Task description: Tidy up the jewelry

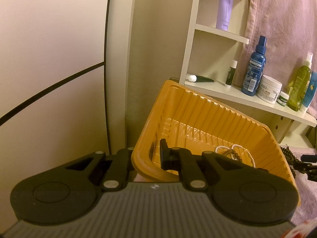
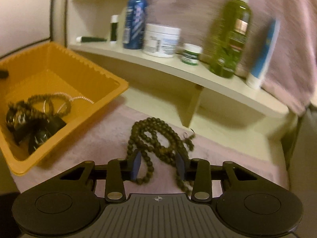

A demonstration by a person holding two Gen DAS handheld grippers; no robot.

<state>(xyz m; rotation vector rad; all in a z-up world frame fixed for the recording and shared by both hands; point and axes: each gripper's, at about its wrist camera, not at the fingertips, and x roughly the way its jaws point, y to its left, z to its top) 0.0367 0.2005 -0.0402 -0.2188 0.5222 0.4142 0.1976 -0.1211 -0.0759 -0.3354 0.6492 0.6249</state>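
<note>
An orange ribbed tray (image 1: 198,99) (image 2: 83,61) stands tilted over the pink cloth. My left gripper (image 1: 156,153) is shut on its near wall, one finger inside and the other hidden behind the wall. In the tray lie a white pearl string (image 1: 246,151) (image 2: 82,98), a brown bead string (image 2: 49,99) and dark pieces (image 2: 39,132). A dark bead necklace (image 2: 158,132) (image 1: 287,155) lies coiled on the cloth right of the tray. My right gripper (image 2: 158,165) (image 1: 307,161) is low over it, jaws apart, loose strands between the blue pads (image 2: 137,165).
A cream shelf (image 2: 198,75) (image 1: 227,94) behind the cloth carries a blue spray bottle (image 2: 134,19), a white jar (image 2: 161,39), a small green-labelled pot (image 2: 191,54), a green bottle (image 2: 229,39) and tubes. A pink cloth (image 2: 99,138) covers the surface. A wall stands left.
</note>
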